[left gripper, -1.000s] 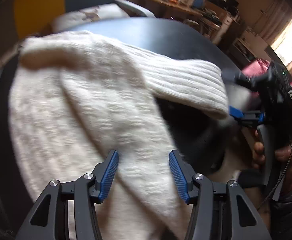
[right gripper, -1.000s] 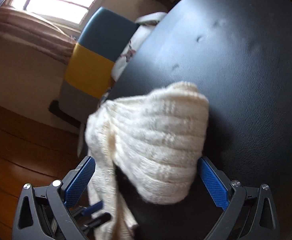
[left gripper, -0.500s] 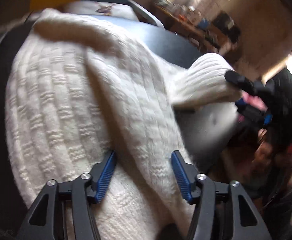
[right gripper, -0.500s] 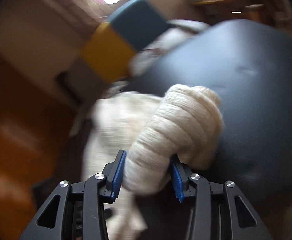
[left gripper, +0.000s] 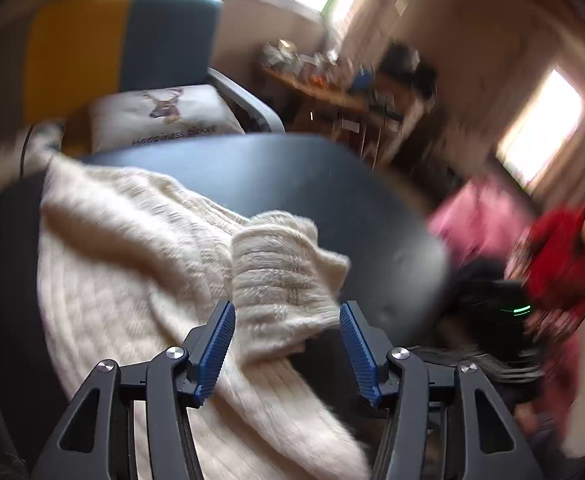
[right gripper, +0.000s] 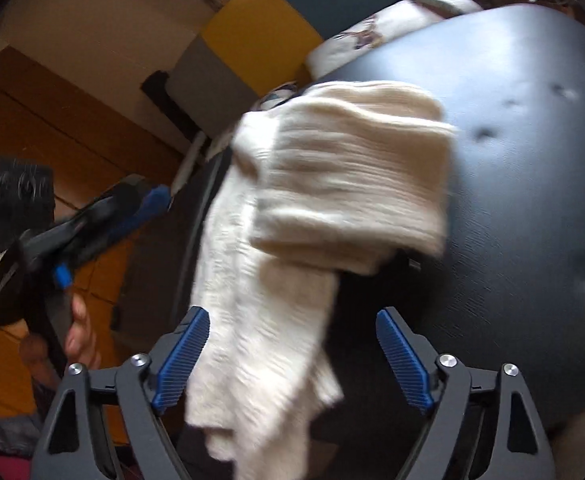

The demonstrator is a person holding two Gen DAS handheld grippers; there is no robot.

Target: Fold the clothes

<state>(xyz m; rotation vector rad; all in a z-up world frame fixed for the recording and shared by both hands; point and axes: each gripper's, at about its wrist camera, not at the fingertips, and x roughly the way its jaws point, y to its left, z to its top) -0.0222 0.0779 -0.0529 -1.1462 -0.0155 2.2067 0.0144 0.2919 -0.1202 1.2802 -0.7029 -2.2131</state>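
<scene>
A dark padded tabletop (left gripper: 284,176) fills both views, in a lived-in room with bright windows, a yellow-and-blue chair (left gripper: 120,44) and a deer-print cushion (left gripper: 160,114) behind it. The left gripper (left gripper: 287,350) stands wide open with nothing clamped; the ribbed cuff of a cream knit sweater (left gripper: 132,272) lies between its blue pads without being pinched. The right gripper (right gripper: 292,356) is spread just as wide and holds nothing, a strip of the knit trailing down between its fingers off the near edge. The sweater is bunched toward the table's left side, one sleeve (right gripper: 348,184) doubled over onto the body. Both views are motion-blurred. The fold looks to be at an early stage: a sleeve turned in, the body not yet squared. The next move likely calls for gripping the hanging hem and drawing it onto the table before folding across. A pink and a red garment (left gripper: 556,256) wait beyond the table's far right.
</scene>
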